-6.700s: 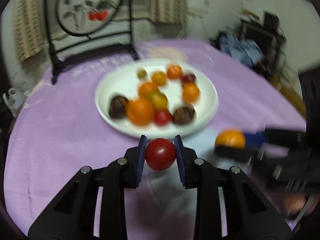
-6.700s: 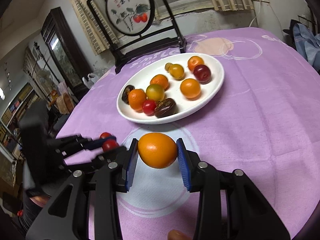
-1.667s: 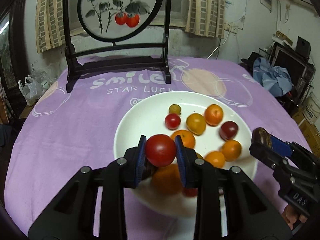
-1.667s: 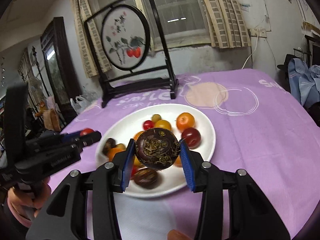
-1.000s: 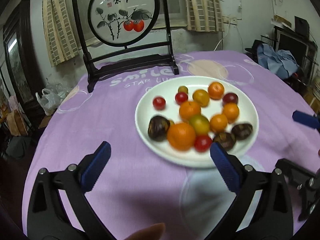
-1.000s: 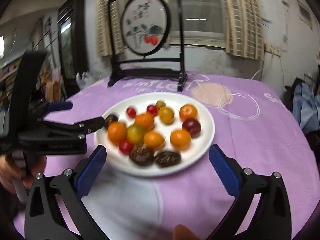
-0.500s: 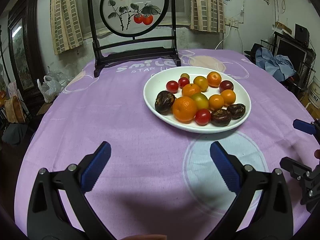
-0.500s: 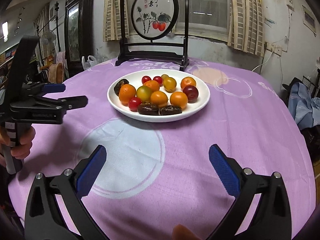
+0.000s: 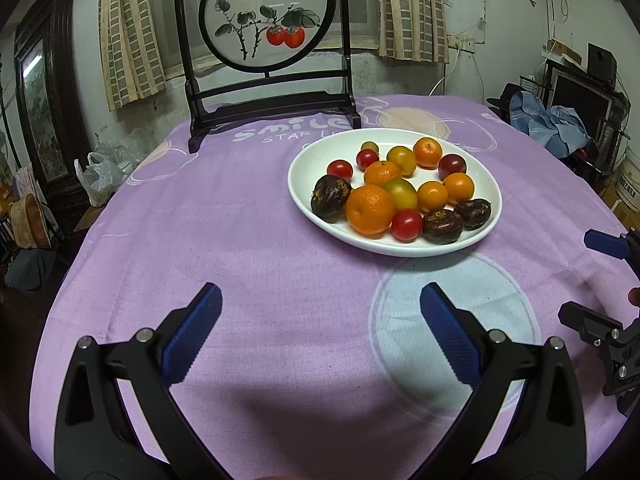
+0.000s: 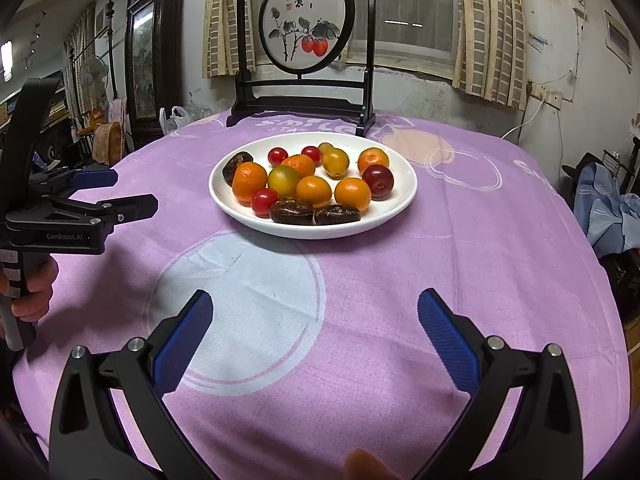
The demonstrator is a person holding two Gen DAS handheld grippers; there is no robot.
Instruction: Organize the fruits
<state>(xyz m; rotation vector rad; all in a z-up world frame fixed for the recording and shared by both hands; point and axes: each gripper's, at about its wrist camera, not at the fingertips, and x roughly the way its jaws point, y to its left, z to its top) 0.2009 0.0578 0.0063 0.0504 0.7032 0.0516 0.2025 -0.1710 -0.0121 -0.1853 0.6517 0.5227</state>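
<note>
A white plate (image 9: 316, 222) on the purple tablecloth holds several fruits: oranges, red cherry tomatoes, dark wrinkled fruits, a plum and a green-yellow fruit. The plate also shows in the right wrist view (image 10: 404, 196). My left gripper (image 9: 320, 308) is wide open and empty, low over the cloth, well short of the plate. My right gripper (image 10: 314, 312) is wide open and empty, also in front of the plate. The left gripper shows at the left of the right wrist view (image 10: 116, 192); the right gripper shows at the right edge of the left wrist view (image 9: 588, 276).
A black wooden stand with a round painted screen (image 9: 266, 12) stands behind the plate, also in the right wrist view (image 10: 306, 20). The round table's edges drop off on all sides. Clothes (image 10: 612, 208) and furniture lie beyond the table.
Both grippers let go of their fruit onto the plate, opened wide and drew back from it. Since half a second ago they have barely moved.
</note>
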